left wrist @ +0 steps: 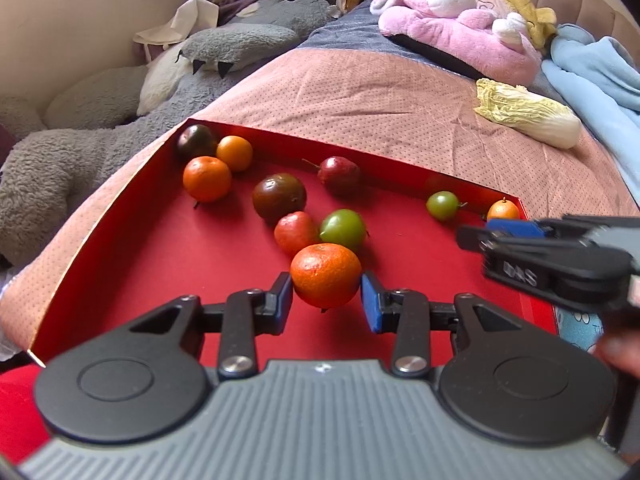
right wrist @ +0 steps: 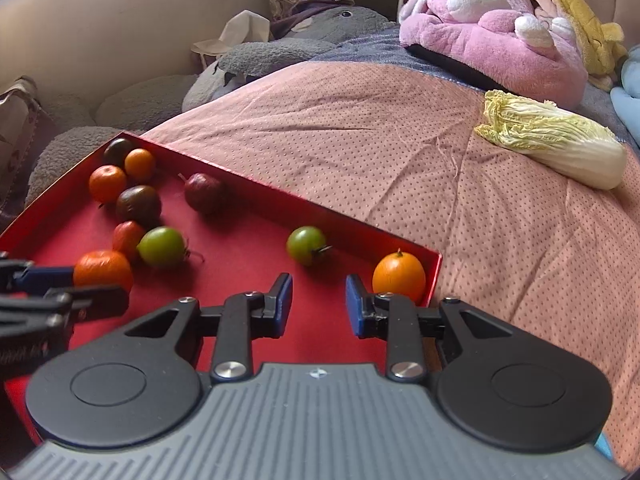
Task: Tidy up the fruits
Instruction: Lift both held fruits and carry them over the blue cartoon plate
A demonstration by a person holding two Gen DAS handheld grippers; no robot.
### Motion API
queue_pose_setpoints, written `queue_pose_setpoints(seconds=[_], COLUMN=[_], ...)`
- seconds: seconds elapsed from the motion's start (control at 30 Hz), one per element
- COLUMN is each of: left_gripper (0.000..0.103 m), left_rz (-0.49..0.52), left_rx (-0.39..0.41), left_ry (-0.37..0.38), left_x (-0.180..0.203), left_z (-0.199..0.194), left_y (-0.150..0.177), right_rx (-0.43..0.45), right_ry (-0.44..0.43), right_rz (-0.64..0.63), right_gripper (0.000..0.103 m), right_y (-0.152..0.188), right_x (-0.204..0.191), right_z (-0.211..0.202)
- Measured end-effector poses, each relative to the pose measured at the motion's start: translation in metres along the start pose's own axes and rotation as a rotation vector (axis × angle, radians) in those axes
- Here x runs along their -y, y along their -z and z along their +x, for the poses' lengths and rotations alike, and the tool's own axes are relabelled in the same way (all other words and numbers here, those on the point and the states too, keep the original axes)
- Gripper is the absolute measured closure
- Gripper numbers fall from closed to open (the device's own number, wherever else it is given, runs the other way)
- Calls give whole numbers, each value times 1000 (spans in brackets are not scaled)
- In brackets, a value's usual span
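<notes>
- Left gripper [left wrist: 326, 300]: jaws astride a tangerine [left wrist: 325, 275], pads at its flanks; a sliver of gap shows on the right side, so a firm clamp cannot be confirmed
- Right gripper [right wrist: 318, 300]: jaws apart, nothing between them, poised over the tray floor just left of the corner orange [right wrist: 399, 277]
- Tray [left wrist: 120, 240]: red, shallow, lying on a pink bedspread [left wrist: 380, 92]; all the fruit lies inside it
- Progress, as judged: early; kinds lie mixed, with only a far-corner cluster of a tangerine [left wrist: 207, 179], an orange [left wrist: 235, 153] and a dark fruit [left wrist: 196, 140] suggesting grouping
- Left to sort: two green fruits [left wrist: 343, 229] [left wrist: 442, 205], red fruits, a dark one [left wrist: 279, 196]
- Obstacles: a red fruit [left wrist: 296, 233] and the nearer green fruit crowd the tangerine's far side
- Surroundings: cabbage [left wrist: 528, 114], plush toys [left wrist: 452, 16]
</notes>
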State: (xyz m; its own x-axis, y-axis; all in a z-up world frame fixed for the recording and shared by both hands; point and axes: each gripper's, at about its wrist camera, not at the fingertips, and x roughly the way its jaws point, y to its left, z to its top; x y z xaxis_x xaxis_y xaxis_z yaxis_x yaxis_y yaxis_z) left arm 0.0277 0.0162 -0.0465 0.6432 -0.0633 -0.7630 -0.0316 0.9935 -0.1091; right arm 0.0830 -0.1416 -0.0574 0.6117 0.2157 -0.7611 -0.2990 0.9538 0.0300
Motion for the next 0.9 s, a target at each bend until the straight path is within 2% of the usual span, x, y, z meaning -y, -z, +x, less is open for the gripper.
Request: queue_pose_setpoints(seconds=[0.07, 0.13, 0.27, 0.37, 0.47, 0.67, 0.9], left_gripper=[63, 63, 63, 63, 63, 63, 63], left_rz=[-7, -13, -17, -17, -20, -21, -20], left_rx=[-5, -10, -15, -16, -19, -18, -13], left_ry=[2, 1, 7, 5, 7, 6, 4], left_x=[-1, -1, -2, -2, -2, -2, -2], left_z=[2, 3, 5, 6, 6, 6, 5], left_y=[-1, -1, -1, -2, -2, -2, -2], right_rx=[-6, -12, -32, -20, -14, 2, 47], right_ry=[-10, -3, -12, -7, -5, 6, -6], right_rz=[26, 31, 18, 6, -2, -5, 16], right_gripper=[67, 57, 57, 59, 71, 72, 72], right_y=[-6, -9, -12, -12, -14, -13, -2], right_x=[0, -2, -9, -13, -14, -15, -9], right_z=[9, 18, 31, 34, 35, 31, -3])
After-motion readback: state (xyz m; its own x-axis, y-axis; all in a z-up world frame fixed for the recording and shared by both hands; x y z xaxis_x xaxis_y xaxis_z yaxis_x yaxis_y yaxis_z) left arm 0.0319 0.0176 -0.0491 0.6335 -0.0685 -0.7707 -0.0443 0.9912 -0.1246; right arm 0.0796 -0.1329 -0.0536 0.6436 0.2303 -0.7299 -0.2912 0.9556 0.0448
